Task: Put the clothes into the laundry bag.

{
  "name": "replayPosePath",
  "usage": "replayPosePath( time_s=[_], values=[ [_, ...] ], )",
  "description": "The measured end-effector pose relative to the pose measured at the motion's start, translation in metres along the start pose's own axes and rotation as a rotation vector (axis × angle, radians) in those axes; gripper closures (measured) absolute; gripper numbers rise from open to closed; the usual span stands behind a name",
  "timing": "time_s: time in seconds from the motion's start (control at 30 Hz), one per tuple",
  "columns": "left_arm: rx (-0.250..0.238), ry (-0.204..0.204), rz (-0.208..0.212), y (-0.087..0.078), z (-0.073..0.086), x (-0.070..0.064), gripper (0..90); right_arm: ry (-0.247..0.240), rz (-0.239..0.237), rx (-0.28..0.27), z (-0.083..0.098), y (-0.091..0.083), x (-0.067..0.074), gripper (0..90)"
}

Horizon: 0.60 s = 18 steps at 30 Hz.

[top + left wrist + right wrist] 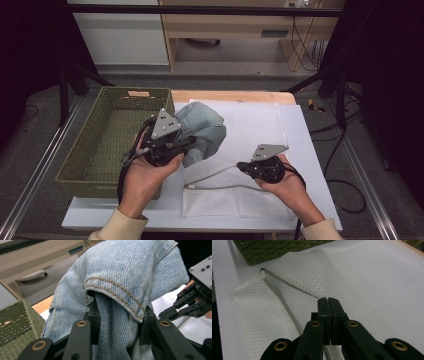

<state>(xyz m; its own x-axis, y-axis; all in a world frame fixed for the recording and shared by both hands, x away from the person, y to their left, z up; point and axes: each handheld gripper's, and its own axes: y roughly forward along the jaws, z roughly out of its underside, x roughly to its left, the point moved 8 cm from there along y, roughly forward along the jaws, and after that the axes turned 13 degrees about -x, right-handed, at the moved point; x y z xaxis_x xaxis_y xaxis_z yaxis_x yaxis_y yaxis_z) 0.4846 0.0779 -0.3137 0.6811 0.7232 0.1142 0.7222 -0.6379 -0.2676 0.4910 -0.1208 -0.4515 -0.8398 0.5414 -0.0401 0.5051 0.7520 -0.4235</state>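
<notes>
Black jaws rise close before us in the left gripper view, standing partly apart and clamped on a bunch of pale blue denim cloth [125,287], whose stitched hem folds over the pads while the rest hangs between and around them. From above we see our left gripper [172,147] carrying that denim at the right rim of the green woven basket [107,135], lifted off the worktop [310,150], the bundle bulging out over the white mesh cloth [250,135]. Our right gripper [328,300] has its jaws pressed tight together, with no gap between the pads; they pinch the mesh cloth at its grey edge cord [284,306], and a ridge of the fabric is drawn up toward the tips. Farther off, that cord runs to a small white end cap [263,273] near the basket's corner, with the mesh spread flat beyond.
</notes>
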Motion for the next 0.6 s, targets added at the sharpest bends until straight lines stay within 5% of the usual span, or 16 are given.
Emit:
replayPosePath(
  time_s=[0.6],
  values=[
    [0.005,-0.012,0.061,0.005,0.023,-0.024,64.0,0.081,-0.019,0.009,-0.004,0.0,-0.006,89.3]
  ],
)
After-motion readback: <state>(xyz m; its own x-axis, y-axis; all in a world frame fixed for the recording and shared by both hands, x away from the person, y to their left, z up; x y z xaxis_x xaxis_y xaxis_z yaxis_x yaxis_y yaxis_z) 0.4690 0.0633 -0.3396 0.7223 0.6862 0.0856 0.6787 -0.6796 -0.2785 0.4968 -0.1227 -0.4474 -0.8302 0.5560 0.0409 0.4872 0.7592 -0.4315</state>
